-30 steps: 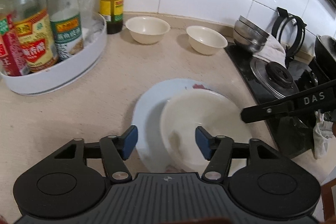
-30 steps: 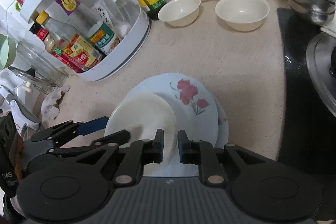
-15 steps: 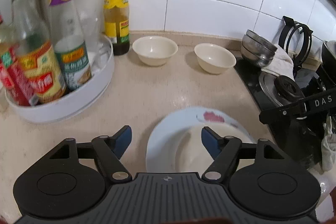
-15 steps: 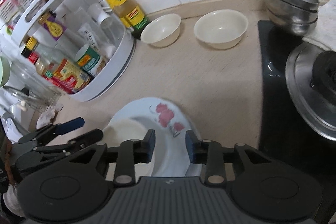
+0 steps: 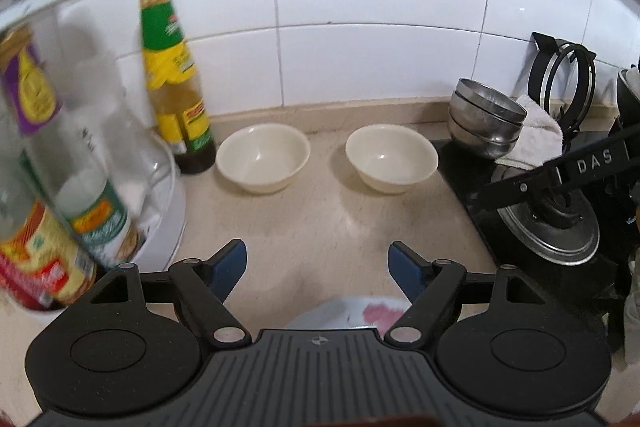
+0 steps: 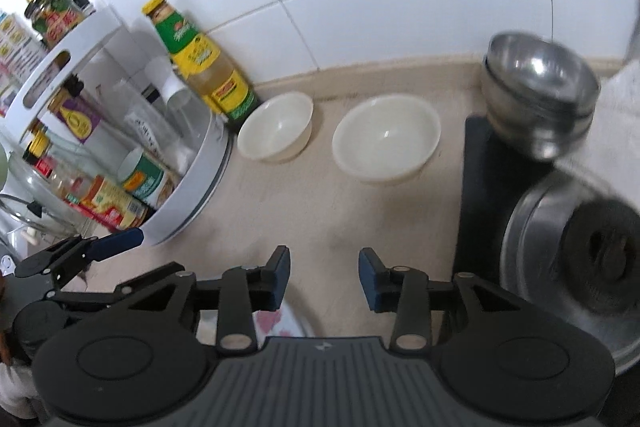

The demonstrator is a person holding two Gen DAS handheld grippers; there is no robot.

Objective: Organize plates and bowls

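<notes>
Two cream bowls stand side by side near the tiled wall: the left bowl (image 5: pixel 262 157) (image 6: pixel 276 126) and the right bowl (image 5: pixel 391 157) (image 6: pixel 386 139). My left gripper (image 5: pixel 318 267) hangs open over bare counter, well short of them, nothing between its blue pads. My right gripper (image 6: pixel 324 277) is opening, its jaws empty, also short of the bowls. The flowered plate (image 5: pixel 356 313) (image 6: pixel 276 319) peeks out just under both grippers, mostly hidden by their bodies. The left gripper's finger (image 6: pixel 108 245) shows at the left of the right wrist view.
A white rotating rack (image 6: pixel 188 163) with sauce bottles stands at the left, a green-labelled bottle (image 5: pixel 172 75) beside it. Stacked steel bowls (image 5: pixel 486 119) (image 6: pixel 538 99), a white cloth (image 5: pixel 536 135) and a pot lid (image 5: pixel 556 227) sit on the black stove at the right.
Both grippers have drawn away from the stacked plates toward the wall and risen. The right jaws, nearly shut before, have spread; the left jaws have widened. The plates have slid almost out of view.
</notes>
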